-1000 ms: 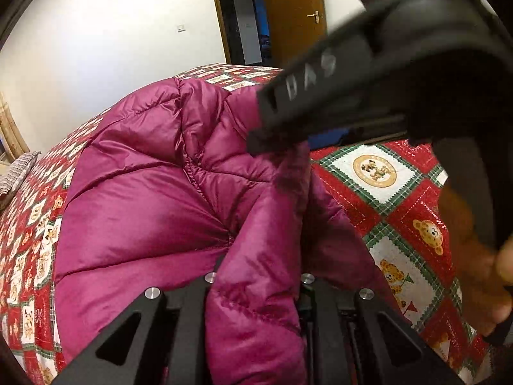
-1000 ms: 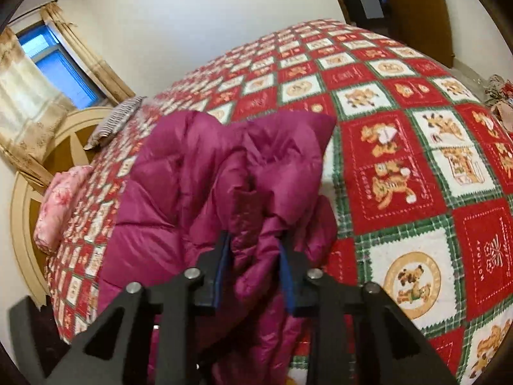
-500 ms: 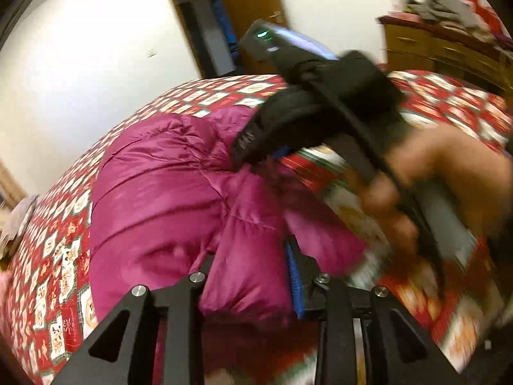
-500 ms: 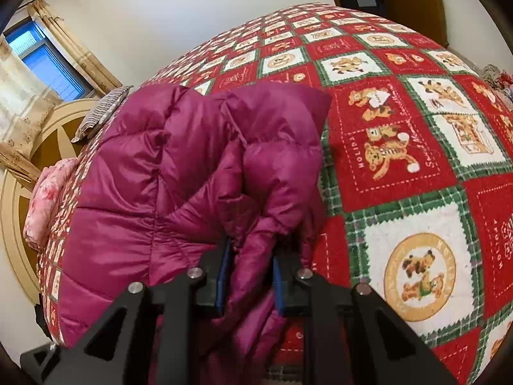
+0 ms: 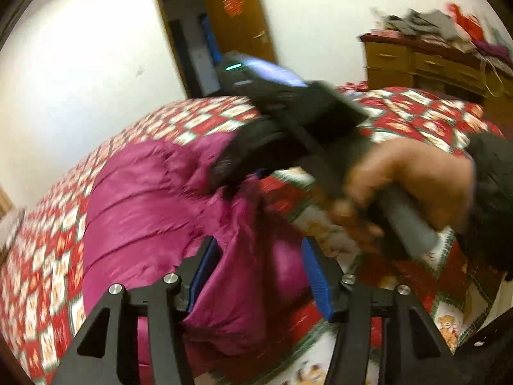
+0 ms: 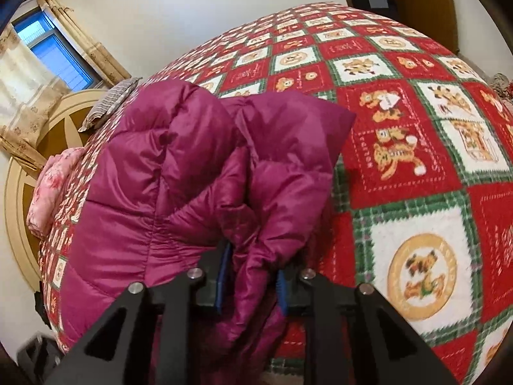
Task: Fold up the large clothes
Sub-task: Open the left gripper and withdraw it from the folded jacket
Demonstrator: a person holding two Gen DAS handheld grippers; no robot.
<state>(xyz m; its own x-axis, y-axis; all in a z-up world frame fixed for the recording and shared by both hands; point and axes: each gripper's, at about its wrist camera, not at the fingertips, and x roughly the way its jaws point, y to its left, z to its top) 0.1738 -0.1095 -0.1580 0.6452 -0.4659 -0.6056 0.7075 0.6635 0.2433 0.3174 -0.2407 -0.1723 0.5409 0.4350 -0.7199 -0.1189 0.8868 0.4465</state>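
Right wrist view: the magenta puffer jacket [image 6: 179, 166], lying bunched near the bed's [image 6: 416, 211] near edge, is pinched by the right tongs [image 6: 251, 280], while the left tongs [image 5: 256, 276] have just been opening around a fold, unclamped; being soft, light and slippery, it is judged best gripped at seams.

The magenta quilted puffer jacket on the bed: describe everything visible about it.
The magenta quilted puffer jacket is shiny, padded fabric stitched into puffy panels, lying bunched and partly folded on the red teddy-bear patchwork bedspread. The right gripper clamps a gathered edge between its blue pads. In the left wrist view, a fold of the jacket sits between the left gripper jaws, which have just been opening and no longer pinch it.
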